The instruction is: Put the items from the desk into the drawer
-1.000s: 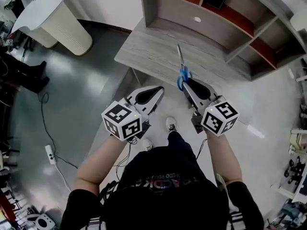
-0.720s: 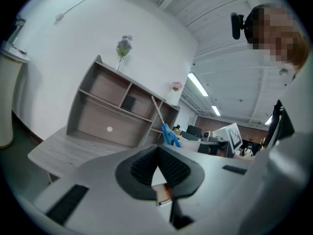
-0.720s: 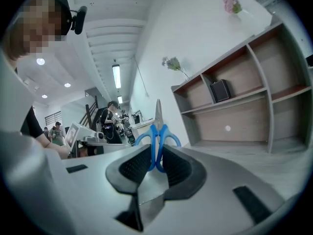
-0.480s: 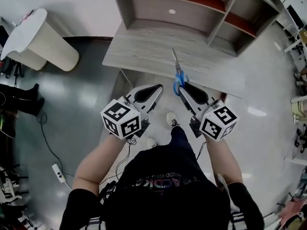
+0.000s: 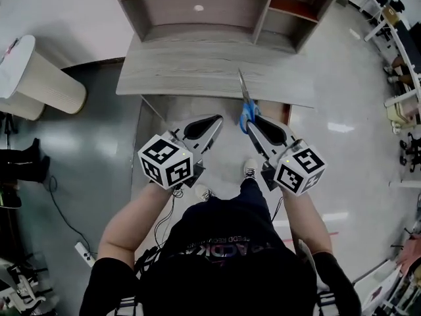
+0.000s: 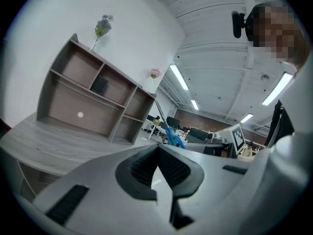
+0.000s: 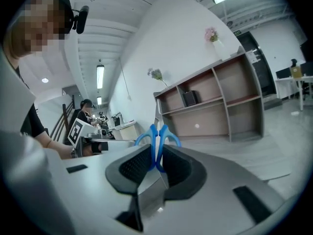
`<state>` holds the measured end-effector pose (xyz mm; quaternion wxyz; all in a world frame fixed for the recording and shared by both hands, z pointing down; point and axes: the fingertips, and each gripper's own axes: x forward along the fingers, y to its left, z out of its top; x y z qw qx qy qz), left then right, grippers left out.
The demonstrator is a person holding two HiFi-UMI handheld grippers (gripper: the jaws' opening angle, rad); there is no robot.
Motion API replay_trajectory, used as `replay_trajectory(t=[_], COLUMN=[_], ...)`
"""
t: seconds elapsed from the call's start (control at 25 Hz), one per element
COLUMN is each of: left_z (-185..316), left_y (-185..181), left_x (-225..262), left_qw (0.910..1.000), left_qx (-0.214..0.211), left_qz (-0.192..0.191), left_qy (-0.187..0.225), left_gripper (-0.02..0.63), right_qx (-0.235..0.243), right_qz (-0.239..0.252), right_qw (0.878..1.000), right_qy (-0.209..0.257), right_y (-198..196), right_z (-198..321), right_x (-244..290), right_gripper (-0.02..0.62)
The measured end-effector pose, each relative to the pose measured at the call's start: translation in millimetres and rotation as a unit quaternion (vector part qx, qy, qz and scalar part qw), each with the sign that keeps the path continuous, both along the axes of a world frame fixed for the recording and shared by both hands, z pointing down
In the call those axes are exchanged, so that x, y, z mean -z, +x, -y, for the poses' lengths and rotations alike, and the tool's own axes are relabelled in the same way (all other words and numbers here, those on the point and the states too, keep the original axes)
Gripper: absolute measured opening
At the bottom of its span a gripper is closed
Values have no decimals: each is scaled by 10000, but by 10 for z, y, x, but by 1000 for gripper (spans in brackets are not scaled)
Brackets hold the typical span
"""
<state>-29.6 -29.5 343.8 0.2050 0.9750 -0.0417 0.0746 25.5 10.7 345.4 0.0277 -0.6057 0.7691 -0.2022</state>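
Observation:
My right gripper [image 5: 252, 119] is shut on a pair of blue-handled scissors [image 5: 247, 104], with the blades pointing up and away over the front edge of the grey wooden desk [image 5: 184, 71]. In the right gripper view the blue handles [image 7: 157, 133] stick up between the pads. My left gripper [image 5: 216, 120] hangs level beside it, below the desk's front edge. Its jaws are shut with nothing between them [image 6: 157, 150]. The scissors [image 6: 172, 134] also show in the left gripper view, off to the right.
A shelf unit [image 5: 263, 15] stands along the back of the desk, with a small white round thing [image 5: 198, 8] in one bay and a dark box [image 6: 99, 84] in another. A white ribbed bin [image 5: 39, 78] stands on the floor at left. A power strip [image 5: 82, 252] lies behind me.
The desk has swung round and now lies squarer ahead of me. Both grippers keep the same stance, and the scissors stay in the right one.

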Motion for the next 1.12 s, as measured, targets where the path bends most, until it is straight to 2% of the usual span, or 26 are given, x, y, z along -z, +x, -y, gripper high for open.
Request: replay_trajectory(t=[0.2,0.48,0.8,1.12], left_z=[-209,-426,-501,-536], left_y=[328,762,1003,1105], left_x=[-55,-193,-384,-661], left_qw=[9996,9989,9977,9956], left_qx=[-272,-420,-451,-415], left_qz=[19,199,495,774], left_qy=[-36,-101,-55,-323], left_gripper=[3,3,3,3], right_qx=[-392,-628,-852,-878], right_qz=[22,47,135,73], right_qw=[9991,9973,9941,9911], right_qy=[-171,-377,-660,-994], right_y=[388,904,1313,1455], right_z=[-287,-547,-641,-687], right_x=[-118,-291,-622,-970], right_gripper=[87,87,87,87])
